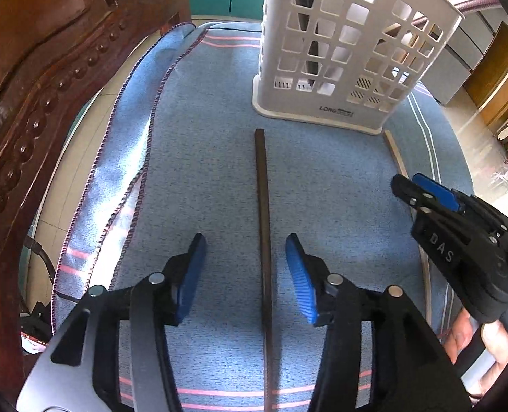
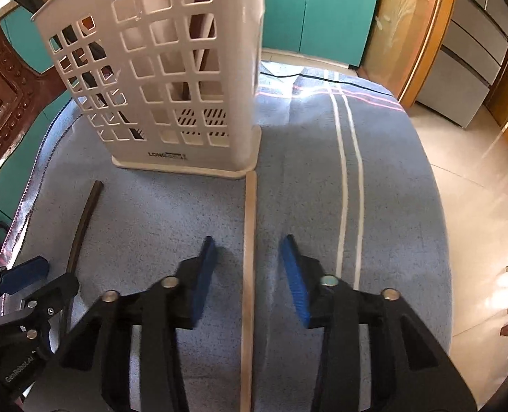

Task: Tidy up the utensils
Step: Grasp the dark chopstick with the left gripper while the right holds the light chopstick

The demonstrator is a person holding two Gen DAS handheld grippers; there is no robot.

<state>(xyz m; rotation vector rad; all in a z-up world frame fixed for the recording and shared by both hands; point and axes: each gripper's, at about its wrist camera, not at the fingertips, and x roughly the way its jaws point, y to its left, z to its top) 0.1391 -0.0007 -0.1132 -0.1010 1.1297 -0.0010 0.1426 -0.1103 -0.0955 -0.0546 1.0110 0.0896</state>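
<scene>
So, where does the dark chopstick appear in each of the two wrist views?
Left wrist view: the dark chopstick runs down the centre, between the open fingers of the left tool.
Right wrist view: the dark chopstick lies at the left edge, beside the left tool.
Shared landmark: the white utensil basket stands beyond its far end.

White slotted utensil holder stood on blue cloth, dark chopstick laid before the holder between parted left gripper pads, untouched, right gripper seen right of the holder.
</scene>
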